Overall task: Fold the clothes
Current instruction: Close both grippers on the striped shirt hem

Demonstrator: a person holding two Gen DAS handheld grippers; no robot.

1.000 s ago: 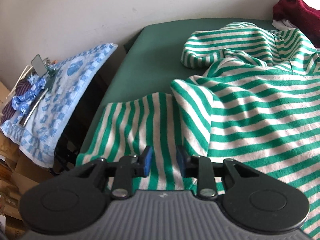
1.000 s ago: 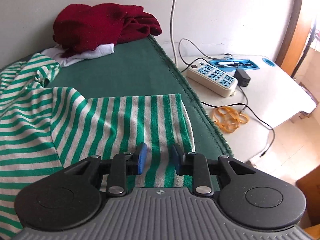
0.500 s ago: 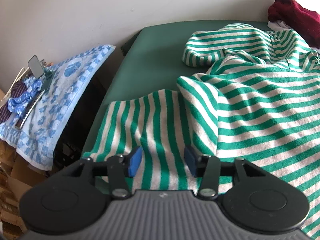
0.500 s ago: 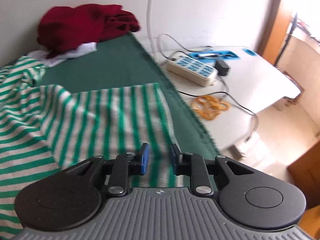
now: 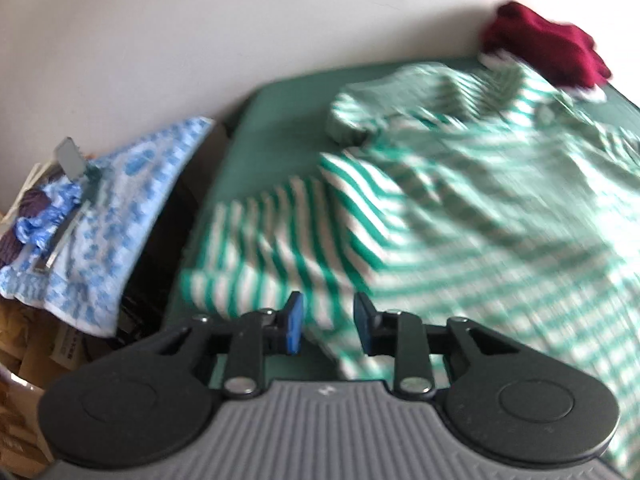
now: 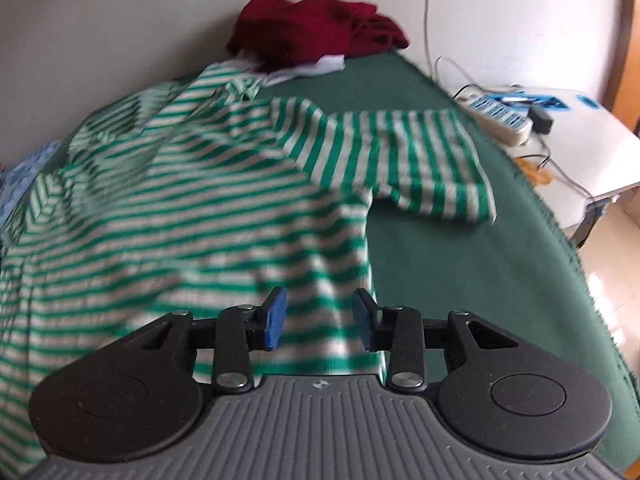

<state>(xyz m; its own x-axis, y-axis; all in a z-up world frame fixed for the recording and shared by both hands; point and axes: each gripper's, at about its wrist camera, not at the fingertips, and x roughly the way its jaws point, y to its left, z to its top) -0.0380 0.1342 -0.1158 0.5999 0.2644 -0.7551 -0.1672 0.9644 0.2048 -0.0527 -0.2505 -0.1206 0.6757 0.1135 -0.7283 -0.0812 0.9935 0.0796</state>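
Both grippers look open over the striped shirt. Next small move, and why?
Probably bring the right gripper down onto the green-and-white striped shirt hem edge below it and close. Both jaws are open and empty, the left gripper too, and the shirt lies spread but unfolded.

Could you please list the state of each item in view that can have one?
Left tool: open, holding nothing, above the shirt's edge.
Right tool: open, holding nothing, above the shirt's hem.
Green-and-white striped knit shirt: spread out, rumpled, unfolded, on the green mat.
Dark red garment: crumpled in a heap.
Blue patterned towel: draped beside the mat.
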